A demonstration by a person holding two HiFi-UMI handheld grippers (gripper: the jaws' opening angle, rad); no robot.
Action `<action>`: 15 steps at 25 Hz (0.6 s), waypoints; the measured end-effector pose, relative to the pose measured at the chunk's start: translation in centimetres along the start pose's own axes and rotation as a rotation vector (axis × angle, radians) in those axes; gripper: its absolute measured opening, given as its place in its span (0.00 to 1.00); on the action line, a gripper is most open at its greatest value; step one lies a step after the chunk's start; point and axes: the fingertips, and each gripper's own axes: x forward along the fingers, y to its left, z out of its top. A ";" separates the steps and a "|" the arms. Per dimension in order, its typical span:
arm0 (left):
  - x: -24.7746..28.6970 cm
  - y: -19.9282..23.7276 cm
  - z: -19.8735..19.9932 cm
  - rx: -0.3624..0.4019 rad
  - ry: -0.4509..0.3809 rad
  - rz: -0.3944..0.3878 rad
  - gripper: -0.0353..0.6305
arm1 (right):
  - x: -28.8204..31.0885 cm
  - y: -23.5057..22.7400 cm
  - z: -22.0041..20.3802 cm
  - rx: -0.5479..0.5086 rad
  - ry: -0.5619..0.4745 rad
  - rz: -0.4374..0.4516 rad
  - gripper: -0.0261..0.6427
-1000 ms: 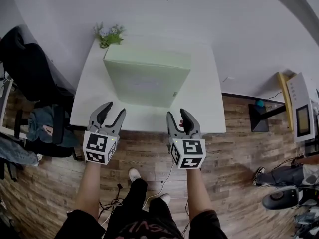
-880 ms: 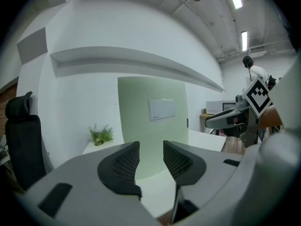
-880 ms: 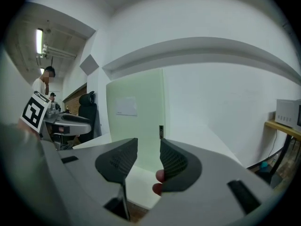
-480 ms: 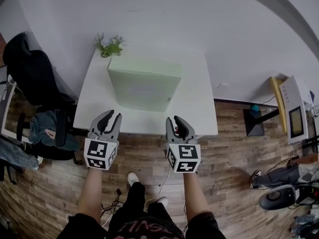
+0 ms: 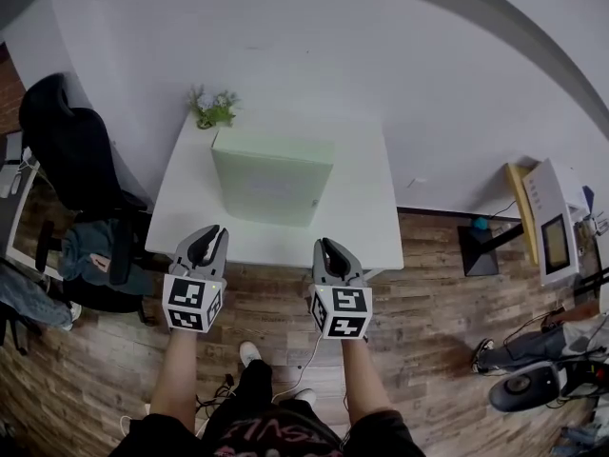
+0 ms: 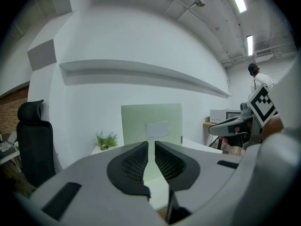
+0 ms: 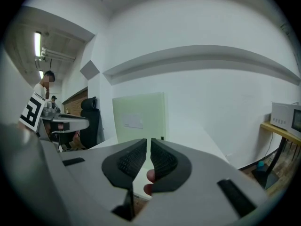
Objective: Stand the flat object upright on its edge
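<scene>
Progress looks complete. Off the table's (image 5: 376, 227) near edge, the left gripper (image 5: 209, 236) is closing to a slit on nothing. The pale green panel (image 5: 274, 187) already stands upright on its edge near the back edge. The right gripper (image 5: 330, 248) is closing too, empty. Around it are an office chair (image 5: 71, 150) at left, a plant (image 5: 215, 110) at the back-left corner and a white machine (image 5: 552, 222) far right; none is in the way.

One bench (image 5: 366, 219) carries one box (image 5: 273, 184) and one plant (image 5: 215, 110). There are two tools, the left tool (image 5: 210, 236) and the right tool (image 5: 326, 247), each with its jaws closing on nothing. One chair (image 5: 67, 150) stands left of the bench and one white device (image 5: 552, 222) stands right.
</scene>
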 end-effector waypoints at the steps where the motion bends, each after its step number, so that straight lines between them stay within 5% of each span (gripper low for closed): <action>1: -0.3 0.0 0.3 -0.002 -0.004 0.005 0.14 | -0.3 0.0 0.2 -0.001 -0.001 0.001 0.10; 15: -4.1 -0.8 4.6 0.005 -0.061 0.064 0.08 | -4.4 -0.9 4.0 -0.013 -0.070 0.016 0.09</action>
